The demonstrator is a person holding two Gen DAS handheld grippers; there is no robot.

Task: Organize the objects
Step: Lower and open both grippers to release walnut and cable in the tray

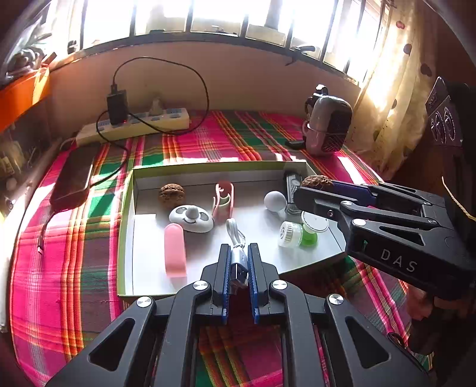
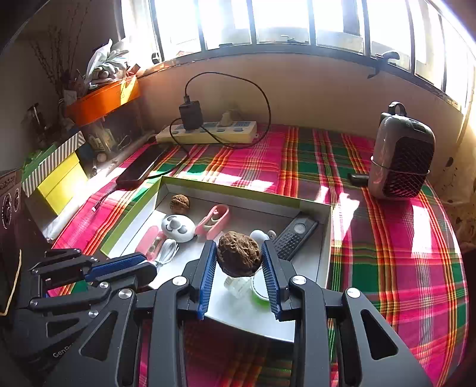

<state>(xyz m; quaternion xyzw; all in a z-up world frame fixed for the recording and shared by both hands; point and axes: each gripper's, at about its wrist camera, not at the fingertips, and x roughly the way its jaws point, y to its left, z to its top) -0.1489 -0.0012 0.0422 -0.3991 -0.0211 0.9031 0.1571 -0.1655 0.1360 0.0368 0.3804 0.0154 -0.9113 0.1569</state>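
Left claw [image 1: 238,262] clamped on USB plug [image 1: 239,268], right claw [image 2: 238,262] pinching walnut [image 2: 239,253] over tray [image 2: 324,238]; round shell liable to slip, dangling cable to snag

Home room, plaid tablecloth [image 2: 386,238], barred window [image 2: 267,23], power strip [image 2: 208,131], curtain [image 1: 395,89]

Brown wrinkled walnut [image 2: 239,254] held above tray, white USB cable [image 1: 237,248] (perhaps coiled) clamped.

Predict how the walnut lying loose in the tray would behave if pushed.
The walnut looks rounded, so it would probably roll, though its wrinkled shell may make it wobble and stop soon. It likely feels hard and light. The tray wall beside it should keep it in.
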